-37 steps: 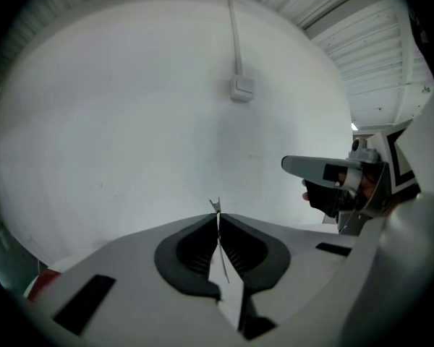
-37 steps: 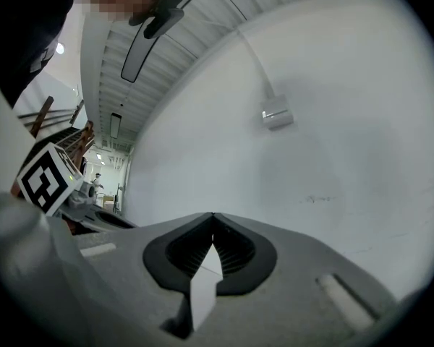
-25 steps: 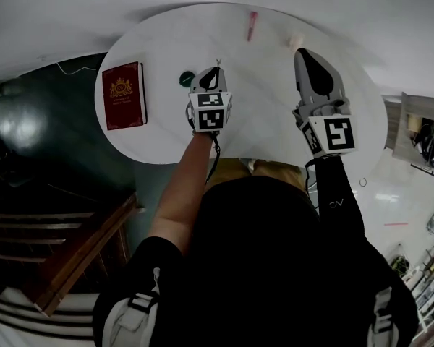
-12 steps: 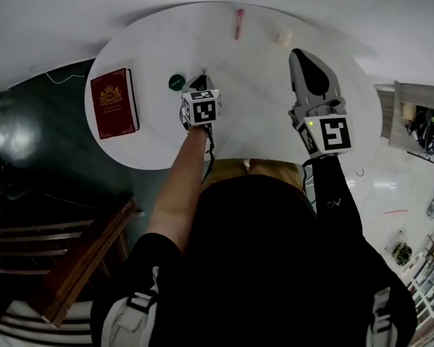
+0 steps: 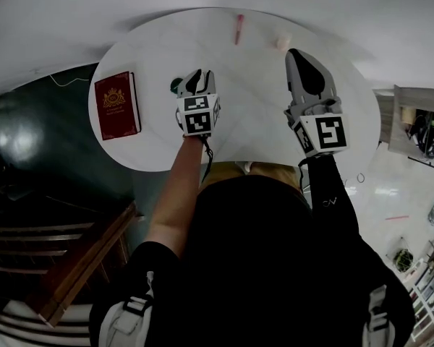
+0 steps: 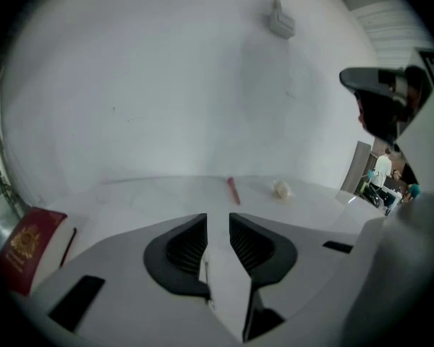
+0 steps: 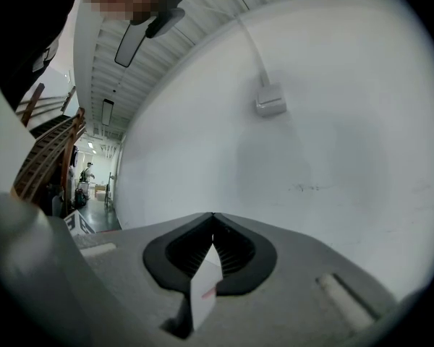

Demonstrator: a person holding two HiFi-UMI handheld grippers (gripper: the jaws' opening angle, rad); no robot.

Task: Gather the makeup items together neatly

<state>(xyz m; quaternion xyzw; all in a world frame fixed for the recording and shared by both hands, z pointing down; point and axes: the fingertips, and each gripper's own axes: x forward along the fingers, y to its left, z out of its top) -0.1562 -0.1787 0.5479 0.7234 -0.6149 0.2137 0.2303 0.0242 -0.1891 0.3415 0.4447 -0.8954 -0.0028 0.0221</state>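
On the white oval table [image 5: 159, 143] lie a pink stick [image 5: 239, 29], a small cream puff [image 5: 282, 42] and a dark green round item [image 5: 176, 85]. My left gripper [image 5: 198, 76] hovers just right of the green item, partly hiding it. Its jaws have just been opening and stand apart with nothing between them [image 6: 218, 223]. The left gripper view looks across the table to the pink stick [image 6: 233, 191] and the puff [image 6: 281, 189]. My right gripper [image 5: 301, 53] hangs over the table's right side, near the puff. It is shut and empty [image 7: 213, 219], pointing level at the white wall.
A red book [image 5: 116, 105] lies at the table's left edge, also low on the left in the left gripper view [image 6: 25, 248]. A white wall [image 7: 311, 121] rises behind the table. Dark floor and a wooden stair rail [image 5: 79, 259] lie to the left.
The left gripper's jaws were shut and now stand apart. It dipped toward the table beside the green item, then came back up. The right gripper has stayed put.
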